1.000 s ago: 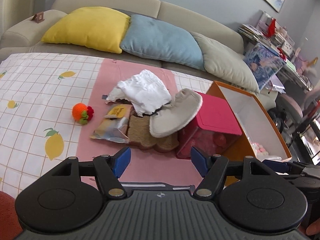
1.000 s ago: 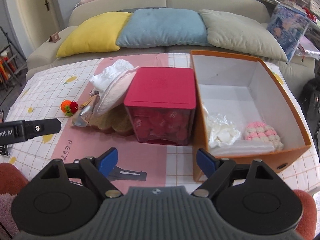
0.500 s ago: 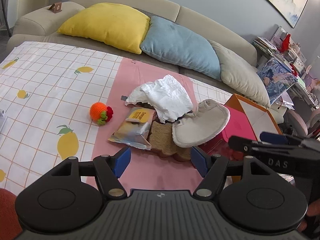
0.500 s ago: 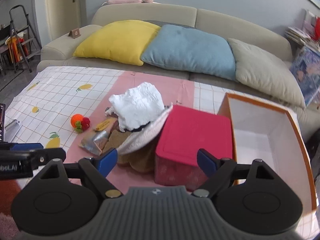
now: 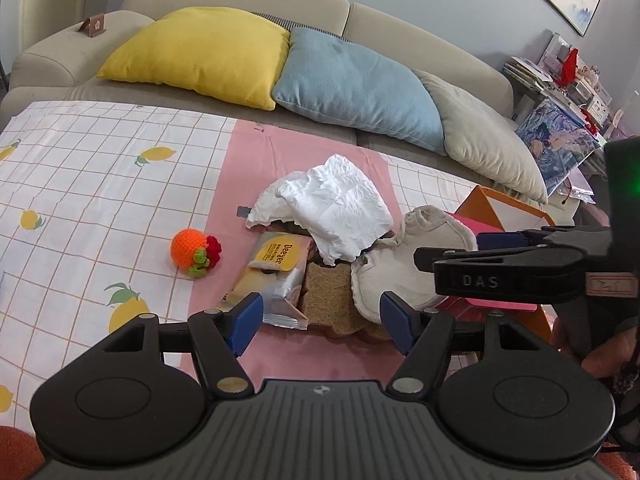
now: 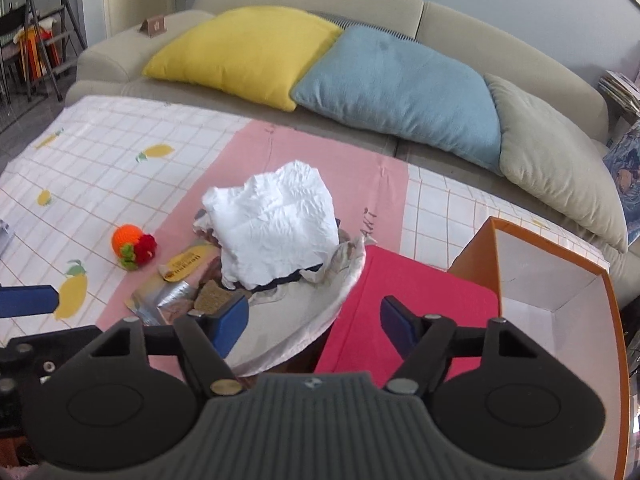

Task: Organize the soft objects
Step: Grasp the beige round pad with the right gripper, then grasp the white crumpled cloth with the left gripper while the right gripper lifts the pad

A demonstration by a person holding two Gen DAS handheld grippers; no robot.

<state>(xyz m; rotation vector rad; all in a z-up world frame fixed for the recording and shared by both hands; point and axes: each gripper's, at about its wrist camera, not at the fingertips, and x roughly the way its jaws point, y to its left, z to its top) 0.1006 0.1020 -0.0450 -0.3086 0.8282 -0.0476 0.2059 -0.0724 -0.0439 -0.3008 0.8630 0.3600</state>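
Note:
A pile lies on the pink runner [image 5: 256, 160]: a crumpled white cloth [image 5: 332, 208] [image 6: 276, 224] on top, a beige round fabric piece [image 5: 400, 280] [image 6: 304, 328], a brown toast-shaped cushion [image 5: 326, 296] and a foil snack packet [image 5: 272, 276]. To the pile's left sits an orange crochet fruit [image 5: 190, 250] [image 6: 130, 246]. My left gripper [image 5: 320, 320] hangs open just in front of the pile, empty. My right gripper [image 6: 313, 322] hovers over the beige fabric and the pink box [image 6: 420, 312]. Its jaws are closing with nothing pressed between them. One of its fingers [image 5: 500, 270] crosses the left wrist view.
An open orange box [image 6: 560, 280] with a white inside stands right of the pink box. A sofa with yellow [image 5: 200, 48], blue [image 5: 352, 84] and grey [image 5: 480, 136] cushions runs along the far edge. The lemon-print cloth [image 5: 80, 184] covers the table's left side.
My right gripper has swung left from the orange box to over the pile and pink box, its jaws narrowing, and it now shows in the left wrist view. My left gripper moved closer to the pile.

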